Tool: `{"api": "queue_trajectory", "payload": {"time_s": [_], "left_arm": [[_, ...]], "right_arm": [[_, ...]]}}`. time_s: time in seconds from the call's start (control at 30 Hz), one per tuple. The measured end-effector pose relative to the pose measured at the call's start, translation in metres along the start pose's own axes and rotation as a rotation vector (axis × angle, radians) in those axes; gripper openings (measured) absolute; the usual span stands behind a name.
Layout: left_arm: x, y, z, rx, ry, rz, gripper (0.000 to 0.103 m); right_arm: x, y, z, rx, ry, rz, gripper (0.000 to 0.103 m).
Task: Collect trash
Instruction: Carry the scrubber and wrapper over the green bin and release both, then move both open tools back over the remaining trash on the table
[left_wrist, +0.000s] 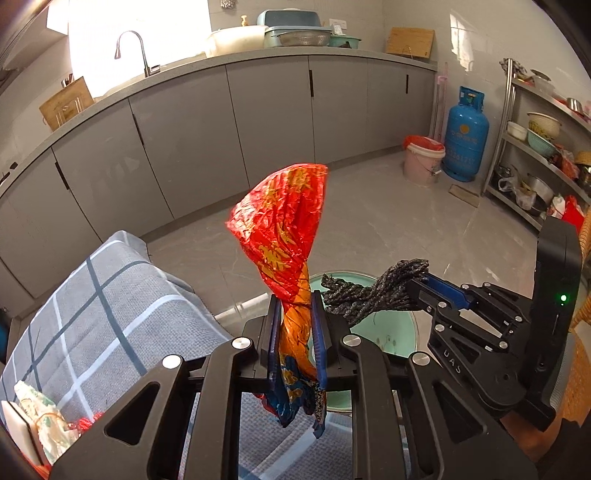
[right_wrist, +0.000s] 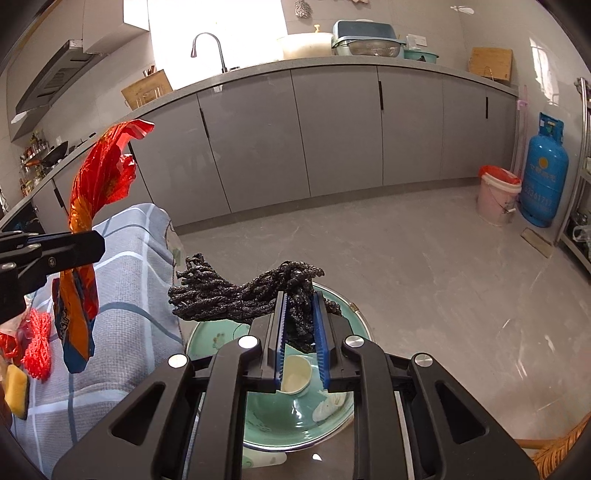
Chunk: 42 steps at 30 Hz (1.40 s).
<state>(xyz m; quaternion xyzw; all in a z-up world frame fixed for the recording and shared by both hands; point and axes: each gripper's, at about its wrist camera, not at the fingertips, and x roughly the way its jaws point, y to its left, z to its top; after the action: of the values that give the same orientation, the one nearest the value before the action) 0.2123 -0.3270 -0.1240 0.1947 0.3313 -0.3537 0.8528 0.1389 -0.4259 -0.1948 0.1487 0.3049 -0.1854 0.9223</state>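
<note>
My left gripper (left_wrist: 294, 299) is shut on a crumpled red and orange snack wrapper (left_wrist: 284, 225), held up above the table; the wrapper also shows in the right wrist view (right_wrist: 99, 177). My right gripper (right_wrist: 300, 299) is shut on a dark knotted rope bundle (right_wrist: 236, 295), held over a green basin (right_wrist: 266, 424). The bundle also shows in the left wrist view (left_wrist: 373, 291), to the right of my left gripper. A white cup (right_wrist: 295, 374) and a crumpled tissue (right_wrist: 328, 406) lie in the basin.
A grey checked cloth (left_wrist: 103, 317) covers the table at left. Red netting (right_wrist: 37, 343), a yellow sponge (right_wrist: 16, 387) and a printed packet (left_wrist: 44, 421) lie on it. A pink bucket with a red liner (left_wrist: 423, 155) and a blue gas cylinder (left_wrist: 466, 136) stand by the far cabinets.
</note>
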Motion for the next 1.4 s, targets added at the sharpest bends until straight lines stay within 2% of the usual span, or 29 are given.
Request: {"api": "queue_trajectory", "payload": {"time_s": [0.03,0.07,0.1,0.2,0.27,0.43,0.5,0.6,0.67,0.77,0.9,1.1,1.4], "left_arm": [[0.002,-0.001,-0.001,0.001,0.002,0.0,0.029],[0.004,-0.001,-0.001,0.0,0.002,-0.001,0.043],[0.004,0.0,-0.002,0.0,-0.002,0.0,0.051],[0.005,0.001,-0.007,0.007,-0.005,-0.003,0.06],[0.005,0.003,-0.008,0.005,-0.005,0.005,0.065],[0.004,0.017,-0.011,-0.029,0.004,0.023,0.067],[0.001,0.021,-0.012,-0.036,0.003,0.037,0.074],[-0.006,0.026,-0.018,-0.055,0.003,0.056,0.076],[-0.012,0.028,-0.022,-0.058,0.003,0.071,0.081],[-0.022,0.029,-0.027,-0.048,-0.007,0.094,0.082],[-0.036,0.035,-0.032,-0.054,-0.013,0.127,0.082],[-0.067,0.043,-0.039,-0.044,-0.064,0.18,0.082],[-0.111,0.07,-0.063,-0.064,-0.097,0.251,0.082]], "right_arm": [[0.003,-0.002,-0.001,0.002,0.003,-0.006,0.029],[0.006,-0.003,-0.002,0.006,0.004,-0.012,0.035],[0.01,-0.006,-0.005,0.011,0.014,-0.016,0.044],[0.018,-0.009,-0.009,0.026,0.036,-0.026,0.053],[0.019,-0.012,-0.014,0.039,0.047,-0.033,0.055],[0.014,-0.018,-0.018,0.062,0.044,-0.042,0.063],[0.01,-0.02,-0.02,0.075,0.046,-0.044,0.064],[0.004,-0.021,-0.021,0.089,0.046,-0.044,0.069],[-0.001,-0.018,-0.021,0.089,0.046,-0.041,0.07],[-0.006,-0.013,-0.023,0.08,0.045,-0.036,0.07],[-0.016,-0.002,-0.023,0.069,0.04,-0.024,0.071],[-0.029,0.024,-0.018,0.025,0.023,0.003,0.071],[-0.046,0.078,-0.011,-0.056,0.009,0.071,0.072]]}}
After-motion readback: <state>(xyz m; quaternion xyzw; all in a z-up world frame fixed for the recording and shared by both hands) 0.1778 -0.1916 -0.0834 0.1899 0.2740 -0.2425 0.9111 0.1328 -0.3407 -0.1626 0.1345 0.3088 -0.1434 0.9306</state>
